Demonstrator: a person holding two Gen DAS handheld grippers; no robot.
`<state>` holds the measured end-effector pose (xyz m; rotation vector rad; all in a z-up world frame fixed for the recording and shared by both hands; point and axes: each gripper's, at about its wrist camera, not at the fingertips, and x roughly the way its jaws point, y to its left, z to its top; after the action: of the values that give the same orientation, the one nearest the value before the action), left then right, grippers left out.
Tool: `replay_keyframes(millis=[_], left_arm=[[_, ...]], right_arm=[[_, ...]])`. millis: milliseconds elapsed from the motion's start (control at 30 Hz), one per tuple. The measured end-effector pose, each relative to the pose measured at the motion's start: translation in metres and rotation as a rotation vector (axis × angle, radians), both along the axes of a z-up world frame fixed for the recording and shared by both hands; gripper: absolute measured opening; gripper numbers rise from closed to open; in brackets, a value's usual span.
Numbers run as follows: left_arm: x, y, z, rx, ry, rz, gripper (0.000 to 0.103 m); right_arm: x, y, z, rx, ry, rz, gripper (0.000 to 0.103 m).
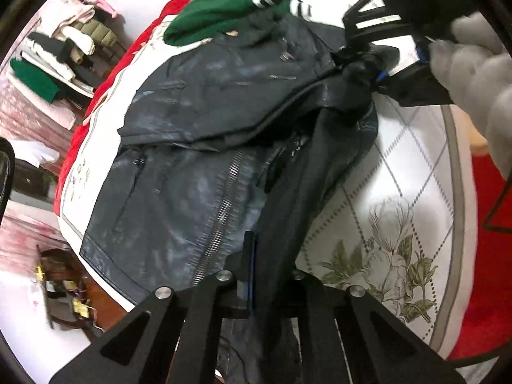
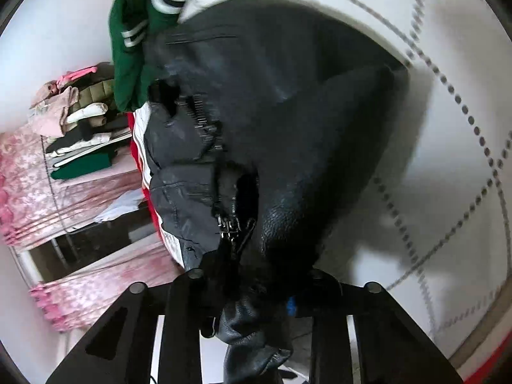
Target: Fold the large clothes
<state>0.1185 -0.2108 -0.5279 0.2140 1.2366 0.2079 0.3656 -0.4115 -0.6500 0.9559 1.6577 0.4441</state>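
Both my left tool (image 1: 256, 275) and right tool (image 2: 256, 307) are clamped on the black leather jacket (image 1: 204, 166), which looks heavy, stiff and slippery, so I'd grip seams.

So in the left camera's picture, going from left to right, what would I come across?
Pile of folded clothes → black leather jacket → flowered white bedcover → gloved hand on the other claw.
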Motion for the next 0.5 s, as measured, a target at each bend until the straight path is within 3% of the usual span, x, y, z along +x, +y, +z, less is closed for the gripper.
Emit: replay_keyframes(millis=[133,267,367,500], left_arm=[[0.001,0.042,0.031,-0.099,-0.036,0.036,0.003],[0.001,0.090,0.055,-0.212,-0.042,0.076,0.004],[0.002,0.138,0.063,-0.293,-0.045,0.118,0.008],[0.010,0.211,0.055,-0.361,-0.032,0.180,0.011]], right_arm=[[0.004,0.034,0.062,-0.054,-0.076,0.026,0.023],[0.020,0.104,0.123,-0.151,-0.150,0.086,0.023],[0.033,0.168,0.149,-0.241,-0.183,0.153,0.023],[0.041,0.255,0.153,-0.323,-0.198,0.222,0.023]])
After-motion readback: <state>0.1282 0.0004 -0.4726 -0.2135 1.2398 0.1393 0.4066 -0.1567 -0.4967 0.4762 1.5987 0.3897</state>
